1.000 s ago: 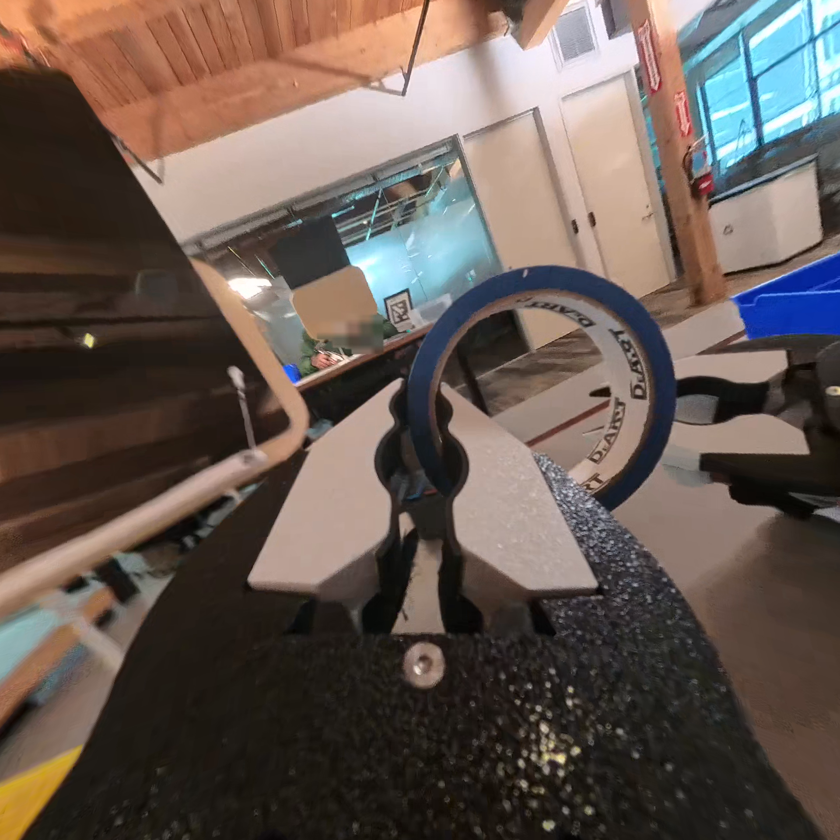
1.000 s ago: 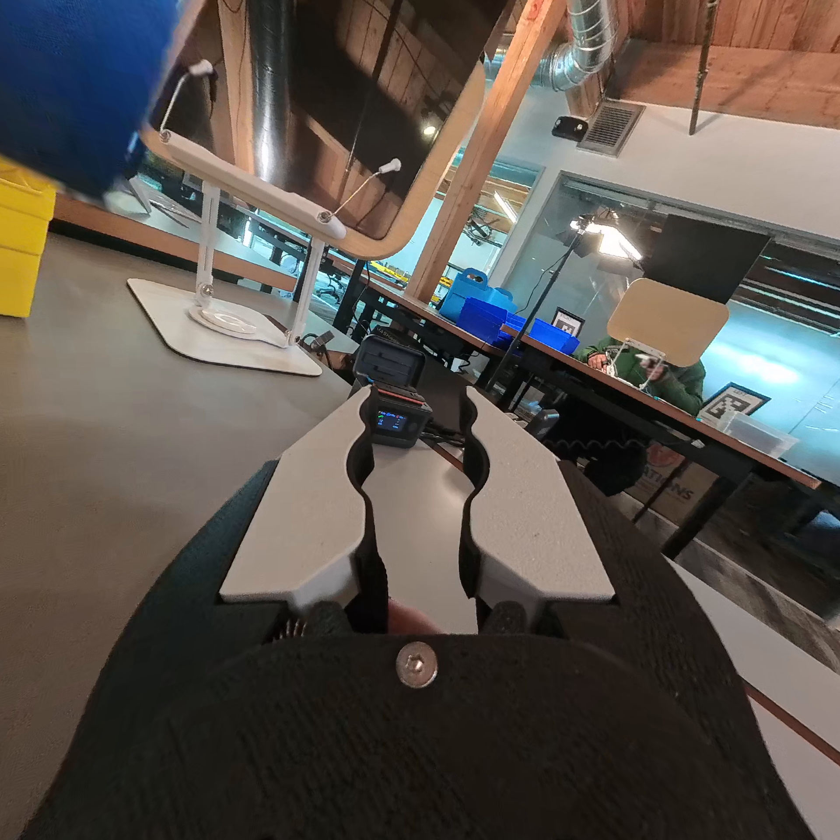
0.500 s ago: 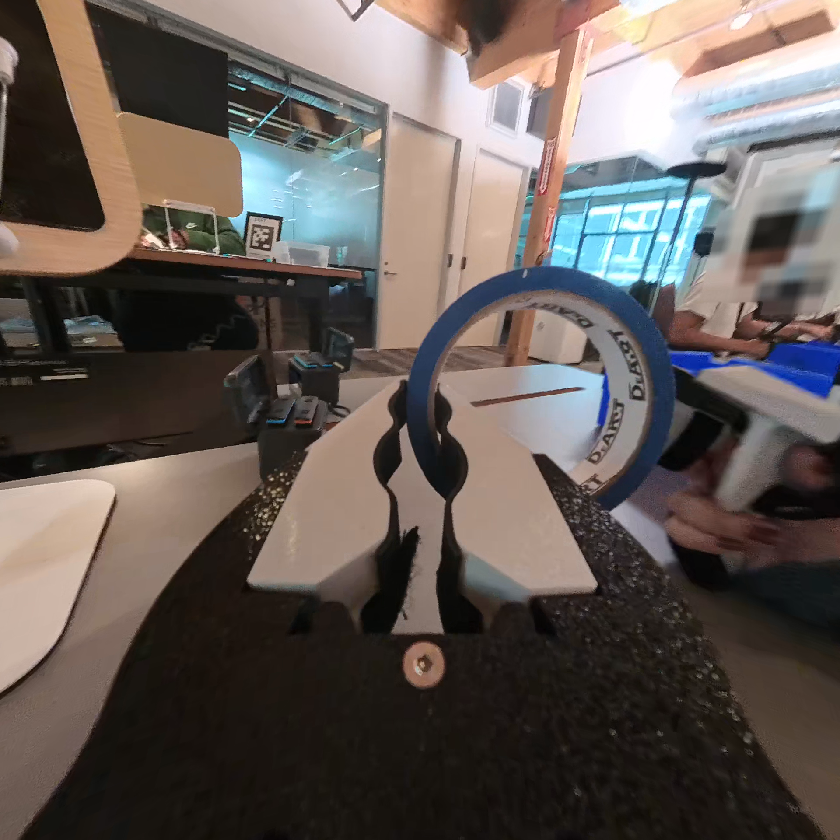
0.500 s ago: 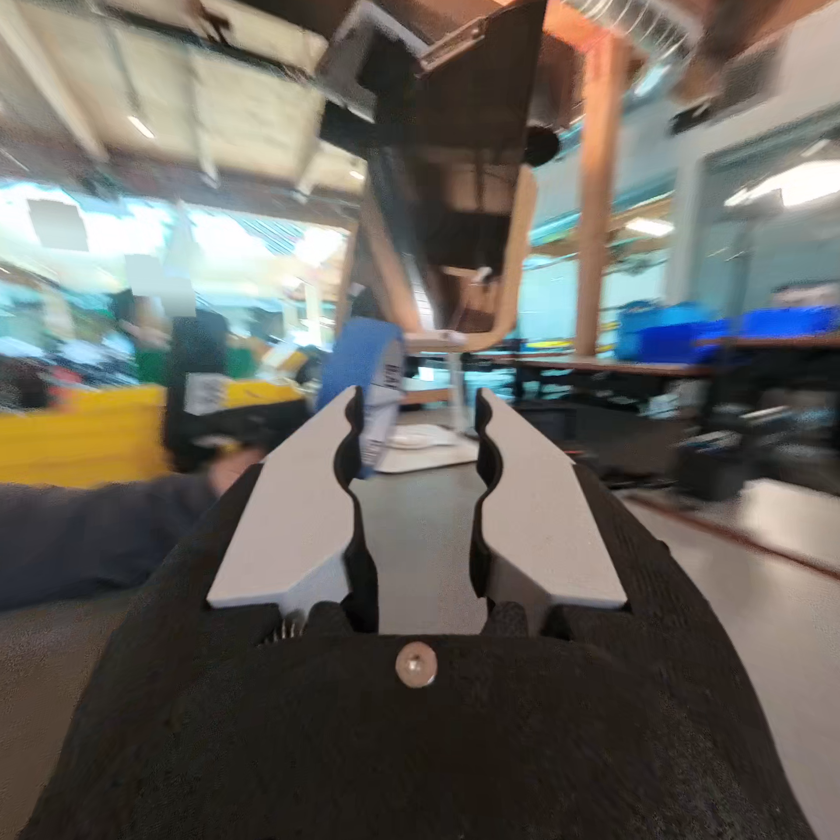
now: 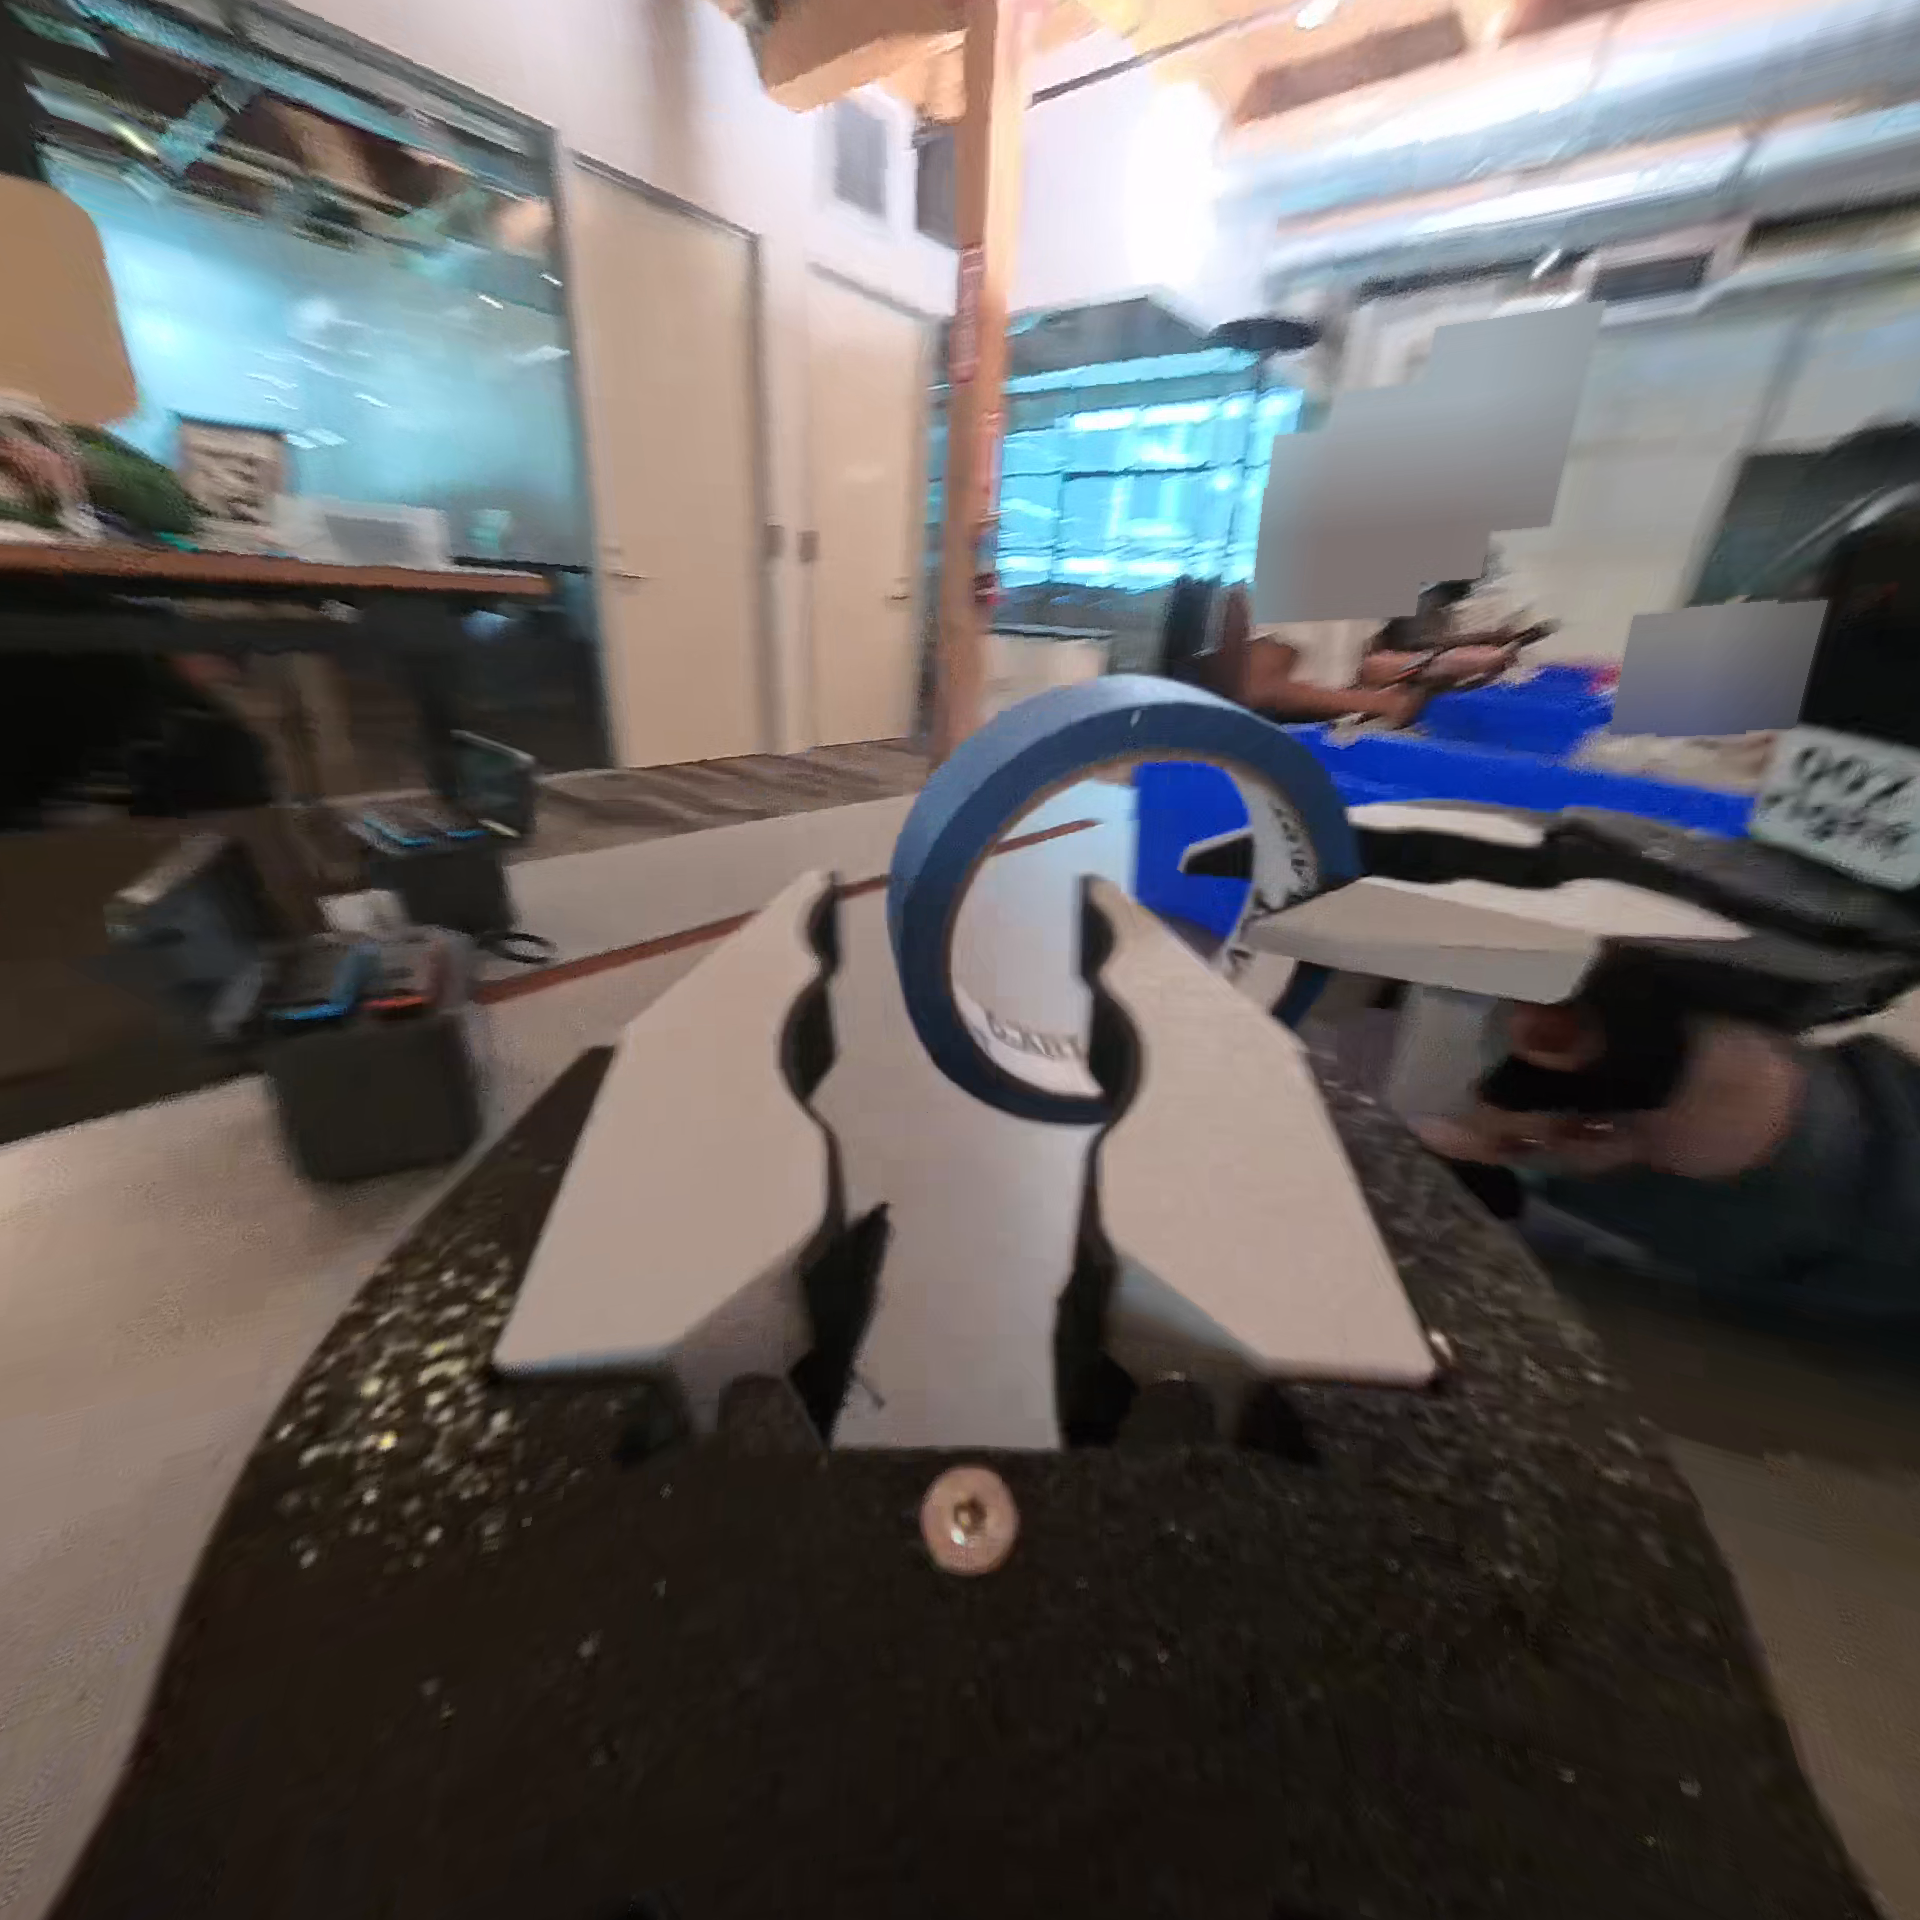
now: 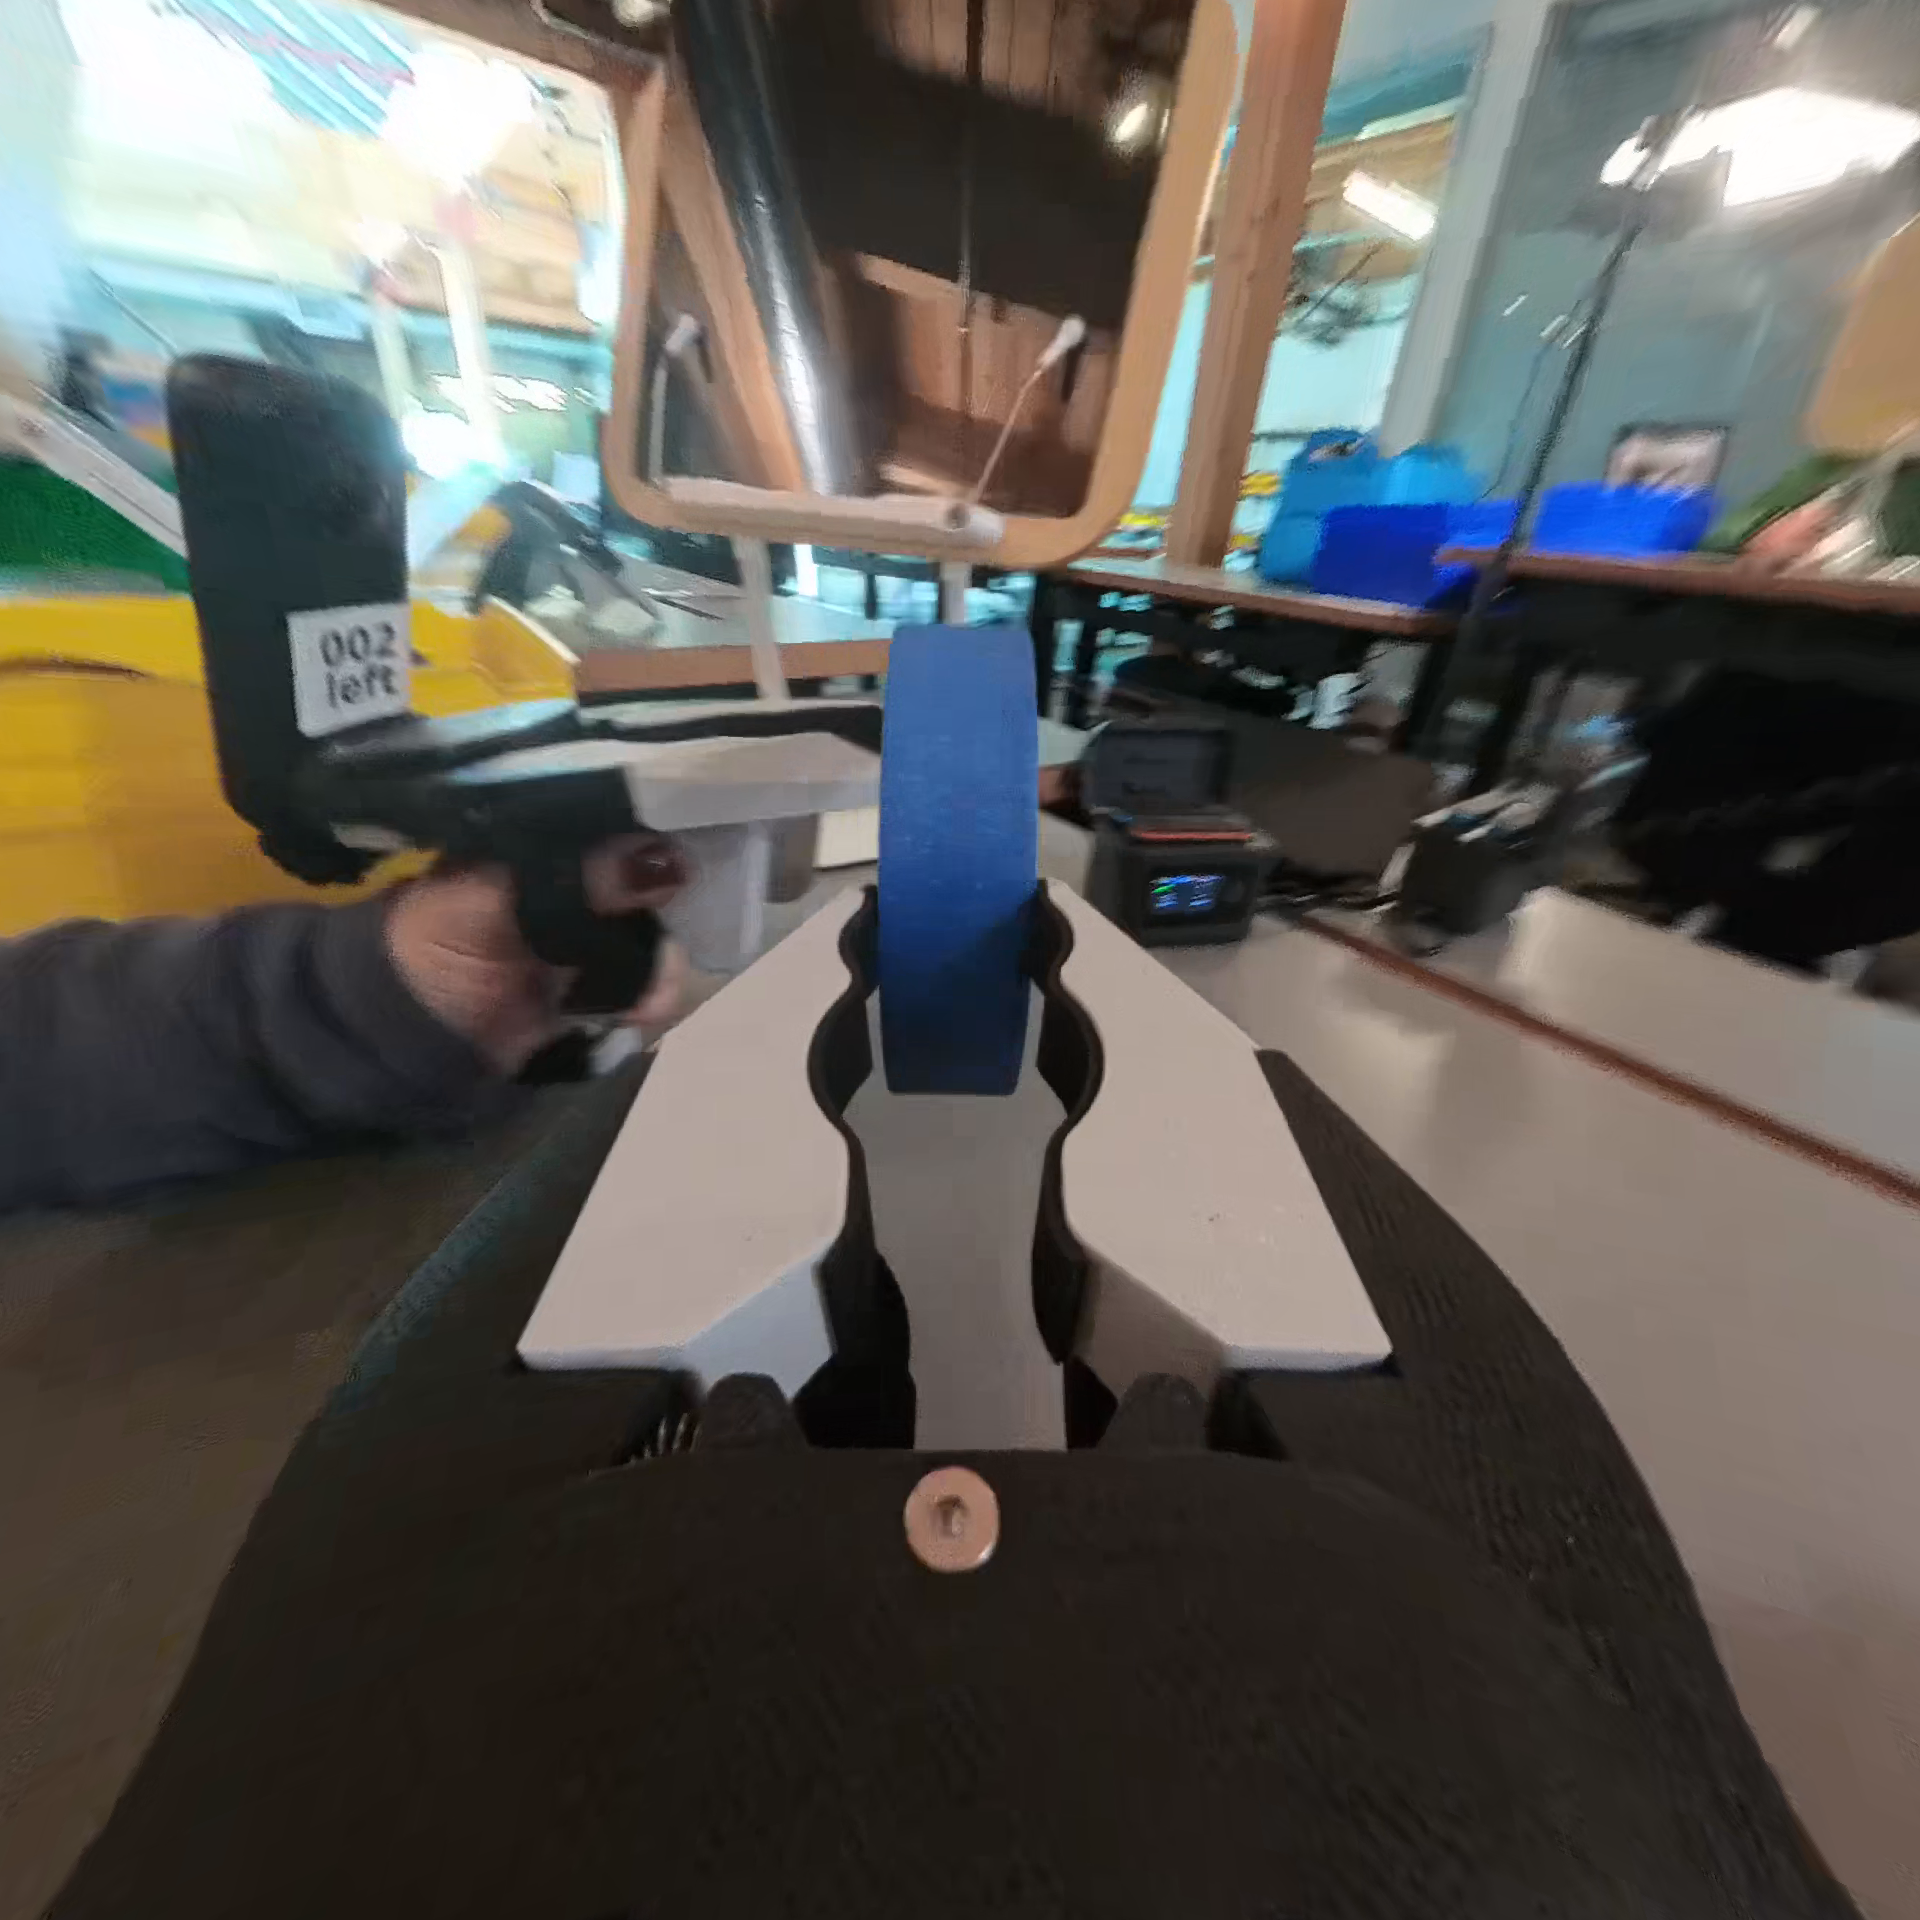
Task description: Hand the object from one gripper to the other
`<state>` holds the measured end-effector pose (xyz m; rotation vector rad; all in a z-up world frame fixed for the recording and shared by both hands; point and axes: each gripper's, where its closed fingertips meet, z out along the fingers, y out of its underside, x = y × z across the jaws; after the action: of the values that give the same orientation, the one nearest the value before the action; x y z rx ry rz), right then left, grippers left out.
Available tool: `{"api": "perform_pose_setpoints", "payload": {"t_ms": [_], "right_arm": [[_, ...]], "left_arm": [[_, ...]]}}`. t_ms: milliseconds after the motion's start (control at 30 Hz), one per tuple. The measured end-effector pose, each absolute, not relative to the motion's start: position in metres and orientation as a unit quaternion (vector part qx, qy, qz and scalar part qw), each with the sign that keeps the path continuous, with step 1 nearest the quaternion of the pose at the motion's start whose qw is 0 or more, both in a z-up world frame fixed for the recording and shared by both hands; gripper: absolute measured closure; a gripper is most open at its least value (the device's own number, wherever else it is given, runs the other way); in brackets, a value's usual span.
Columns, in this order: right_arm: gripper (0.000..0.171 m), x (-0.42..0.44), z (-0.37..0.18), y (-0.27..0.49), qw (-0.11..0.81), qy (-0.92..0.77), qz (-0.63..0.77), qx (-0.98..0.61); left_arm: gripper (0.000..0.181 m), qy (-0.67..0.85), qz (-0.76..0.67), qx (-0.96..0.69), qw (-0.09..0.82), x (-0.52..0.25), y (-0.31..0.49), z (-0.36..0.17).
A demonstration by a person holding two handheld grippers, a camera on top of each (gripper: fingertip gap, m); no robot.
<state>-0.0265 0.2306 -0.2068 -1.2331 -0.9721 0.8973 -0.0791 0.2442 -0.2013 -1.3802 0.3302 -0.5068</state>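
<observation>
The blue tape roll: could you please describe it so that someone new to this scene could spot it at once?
Start at the grey table in the workshop, where two hand-held grippers meet above it. The blue tape roll stands on edge, pinched across its width in the right gripper, while the left gripper is open around it. It is the only blue ring, unlike the boxy blue bins behind.

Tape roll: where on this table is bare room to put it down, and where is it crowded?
Bare table lies right of the right gripper, up to the brown line, and in the left wrist view before the black boxes. Crowded: behind the tape roll, and left where the sleeve rests.
</observation>
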Motion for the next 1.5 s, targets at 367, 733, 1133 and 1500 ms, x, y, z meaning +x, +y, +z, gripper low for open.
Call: {"api": "perform_pose_setpoints", "payload": {"t_ms": [367,733,1133,1500], "right_arm": [[0.145,-0.019,-0.21,0.212,0.724,-0.625,-0.256,-0.139],[0.118,-0.03,-0.227,0.193,0.712,-0.667,-0.123,-0.181],[0.145,-0.025,-0.2,0.189,0.308,-0.377,0.684,-0.543],[0.145,-0.007,-0.178,0.223,0.761,-0.542,0.04,-0.355]], "left_arm": [[0.085,0.002,-0.719,-0.557,0.416,-0.067,0.229,-0.204],[0.155,0.033,-0.667,-0.573,0.476,-0.067,0.226,-0.202],[0.155,0.204,-0.627,-0.533,0.529,-0.039,0.189,-0.186],[0.087,0.024,-0.71,-0.553,0.435,-0.063,0.227,-0.201]]}}
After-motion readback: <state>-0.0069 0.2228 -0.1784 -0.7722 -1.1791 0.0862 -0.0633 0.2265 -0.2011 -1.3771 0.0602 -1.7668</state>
